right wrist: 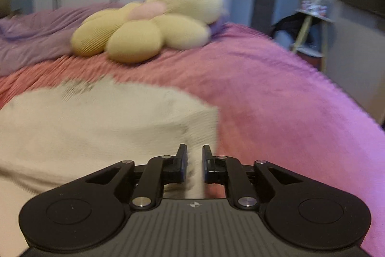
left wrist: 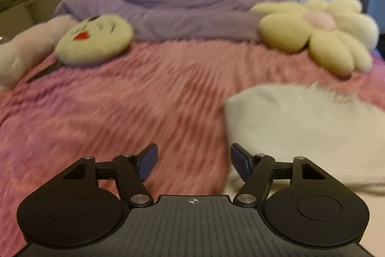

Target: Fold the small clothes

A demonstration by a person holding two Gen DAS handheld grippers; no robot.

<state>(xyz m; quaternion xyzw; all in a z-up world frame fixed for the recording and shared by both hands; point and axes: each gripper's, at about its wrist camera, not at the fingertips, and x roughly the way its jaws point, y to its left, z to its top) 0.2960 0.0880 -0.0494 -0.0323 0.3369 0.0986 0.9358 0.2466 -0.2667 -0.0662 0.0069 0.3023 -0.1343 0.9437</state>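
Note:
A small white garment lies on the pink furry bedspread, to the right in the left wrist view. My left gripper is open and empty, just left of the garment's near left edge. In the right wrist view the garment fills the left and centre. My right gripper has its jaws nearly together, with the garment's near right edge between the pads. Both views are blurred by motion.
A cream flower-shaped cushion lies behind the garment. A round face cushion and a pale pink plush lie at the far left. A purple blanket is bunched at the head. The bed's right edge drops toward a small side table.

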